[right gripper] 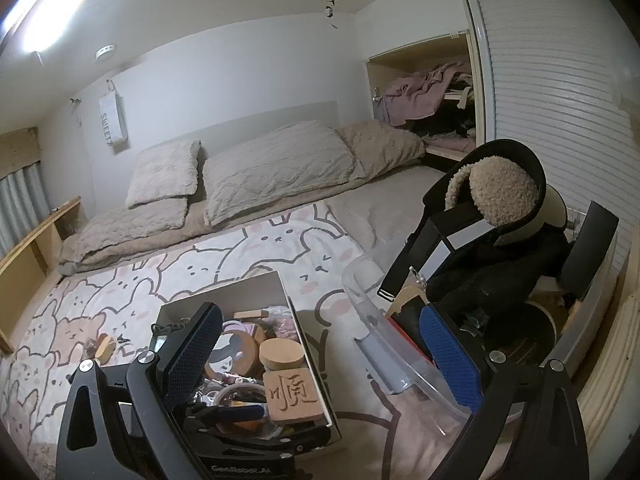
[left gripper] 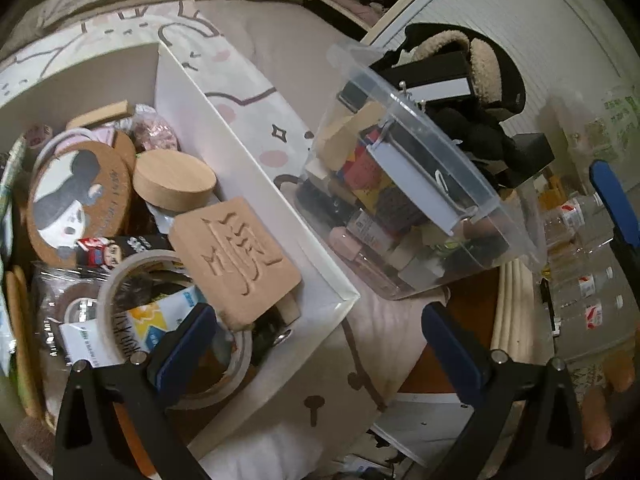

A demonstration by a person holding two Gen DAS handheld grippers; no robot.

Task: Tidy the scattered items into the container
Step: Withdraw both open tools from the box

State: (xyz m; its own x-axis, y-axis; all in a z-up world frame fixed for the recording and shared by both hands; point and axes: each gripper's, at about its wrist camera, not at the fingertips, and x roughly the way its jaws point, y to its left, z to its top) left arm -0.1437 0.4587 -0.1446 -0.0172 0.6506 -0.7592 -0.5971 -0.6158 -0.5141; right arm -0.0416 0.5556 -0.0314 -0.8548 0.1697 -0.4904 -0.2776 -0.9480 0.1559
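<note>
A white box (left gripper: pixel 248 168) on the bed holds a carved square wooden block (left gripper: pixel 236 260), a round wooden lid (left gripper: pixel 174 180), a cork coaster (left gripper: pixel 76 200) and a tape roll (left gripper: pixel 120 280). My left gripper (left gripper: pixel 320 352) hangs open over the box's near corner, nothing between its fingers. Right of the box stands a full clear plastic bin (left gripper: pixel 460 152) topped with fleece earmuffs (left gripper: pixel 484 68). My right gripper (right gripper: pixel 320 354) is open and empty above the gap between the white box (right gripper: pixel 224 296) and the bin (right gripper: pixel 372 320). A small wooden piece (right gripper: pixel 105 346) lies on the blanket.
The cartoon-animal blanket (right gripper: pixel 100 300) covers the bed, with pillows (right gripper: pixel 276 168) at the far end. A slatted wardrobe door (right gripper: pixel 540 100) rises at the right. Water bottles (left gripper: pixel 588 280) lie beyond the bin. A person's hand (left gripper: pixel 608 408) shows at lower right.
</note>
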